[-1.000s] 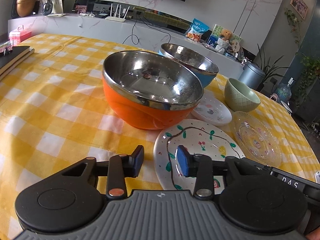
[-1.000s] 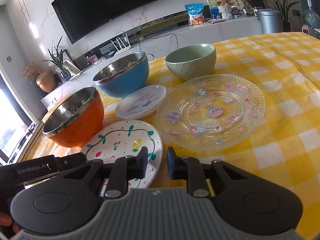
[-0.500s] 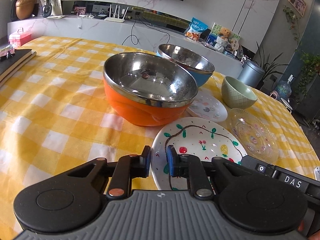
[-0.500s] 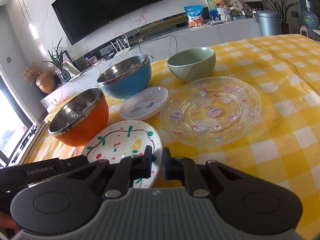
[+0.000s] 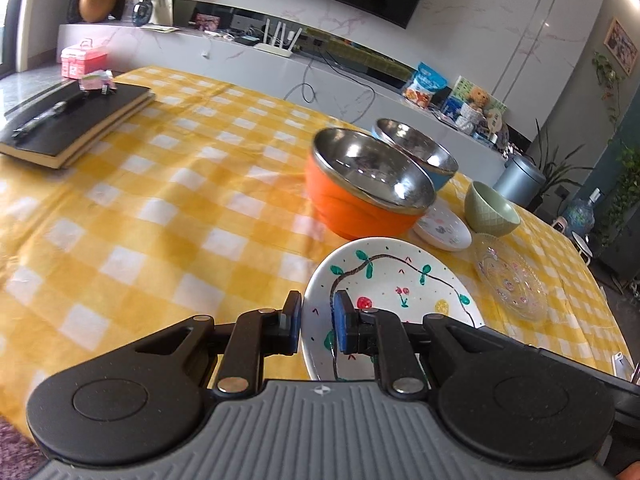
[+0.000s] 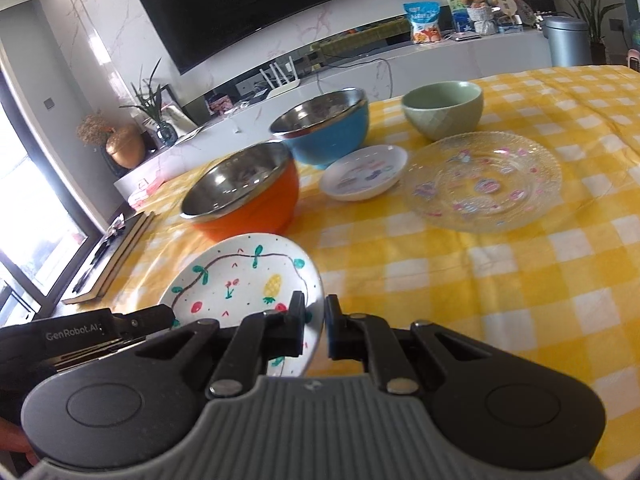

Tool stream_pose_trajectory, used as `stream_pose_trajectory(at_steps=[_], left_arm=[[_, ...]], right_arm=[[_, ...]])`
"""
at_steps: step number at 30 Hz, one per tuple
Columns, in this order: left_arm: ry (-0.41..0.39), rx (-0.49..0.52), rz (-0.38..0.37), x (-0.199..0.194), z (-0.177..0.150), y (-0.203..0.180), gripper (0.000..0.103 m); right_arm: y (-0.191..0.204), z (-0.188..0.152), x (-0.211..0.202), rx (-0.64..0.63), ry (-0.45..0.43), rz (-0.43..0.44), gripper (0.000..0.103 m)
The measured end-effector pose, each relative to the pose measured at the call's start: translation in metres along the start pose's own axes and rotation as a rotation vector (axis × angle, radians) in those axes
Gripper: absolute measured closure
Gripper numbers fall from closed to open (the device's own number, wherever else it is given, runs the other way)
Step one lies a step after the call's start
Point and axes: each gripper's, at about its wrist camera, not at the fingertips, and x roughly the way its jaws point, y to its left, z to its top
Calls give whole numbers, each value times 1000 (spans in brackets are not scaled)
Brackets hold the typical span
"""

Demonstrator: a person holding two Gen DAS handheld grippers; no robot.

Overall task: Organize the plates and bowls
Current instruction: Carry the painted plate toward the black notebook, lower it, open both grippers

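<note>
A white plate painted with a vine, cherries and a pineapple hangs a little above the yellow checked cloth, held from both sides. My left gripper is shut on its left rim. My right gripper is shut on its right rim. Beyond the plate stand an orange steel-lined bowl, a blue steel-lined bowl and a green bowl. A small white plate and a clear glass plate lie flat on the cloth.
A black notebook with a pen on it lies at the table's far left, beside a pink box. Bare checked cloth stretches between the notebook and the orange bowl. A low counter with clutter runs behind the table.
Both grippers closed on the painted plate's opposite rims, then raised it and carried it away from the bowls. The bowls and the other plates stayed put.
</note>
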Motion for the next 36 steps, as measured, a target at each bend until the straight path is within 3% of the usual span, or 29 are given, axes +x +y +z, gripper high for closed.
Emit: stream_pose_trajectory(at_steps=[9, 20, 29, 34, 36], left_arm=[[-25, -60, 39, -18, 1, 31, 84], [20, -107, 36, -7, -8, 50, 84], [39, -74, 46, 6, -14, 48, 84], [40, -53, 48, 6, -14, 46, 84], [37, -55, 51, 5, -13, 46, 79]], right_arm=[[33, -8, 9, -35, 26, 36, 95], [44, -13, 27, -67, 71, -6, 95], [45, -20, 36, -105, 86, -49, 93], [46, -21, 35, -123, 82, -41, 87], [46, -19, 34, -121, 76, -36, 87]])
